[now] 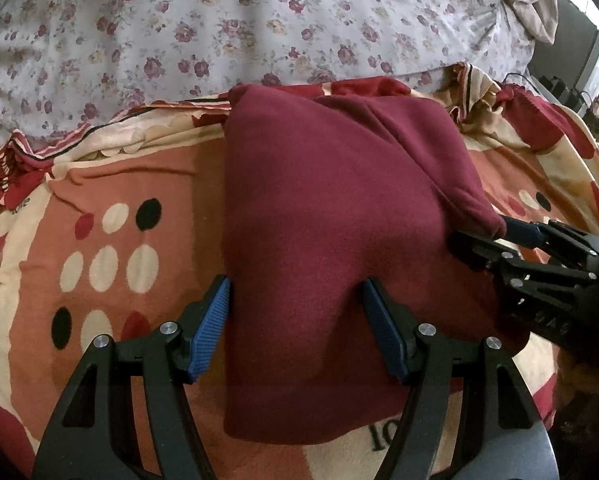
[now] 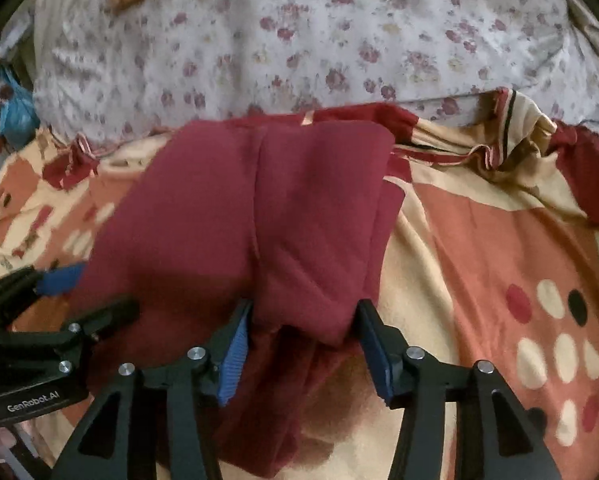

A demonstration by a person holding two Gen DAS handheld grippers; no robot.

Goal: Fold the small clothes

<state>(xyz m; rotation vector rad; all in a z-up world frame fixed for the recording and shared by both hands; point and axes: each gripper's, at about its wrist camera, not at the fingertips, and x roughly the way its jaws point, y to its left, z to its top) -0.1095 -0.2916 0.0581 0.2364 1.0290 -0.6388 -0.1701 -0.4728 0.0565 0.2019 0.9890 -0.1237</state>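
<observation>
Left gripper point(image 1: 295, 300) released over the one maroon garment point(image 1: 331, 200); right gripper point(image 2: 303, 320) spread around its folded flap, on the patterned bedspread point(image 1: 99, 220).

1. We note the left gripper point(image 1: 295, 304): black plastic linkage arms with triangular cut-outs, round silver screw heads at the pivots.
2. Its finger pads point(image 1: 209, 330) are blue and finely ribbed.
3. The right gripper point(image 2: 303, 334) is built alike; the left gripper's body reads "GenRobot.AI" in white.
</observation>
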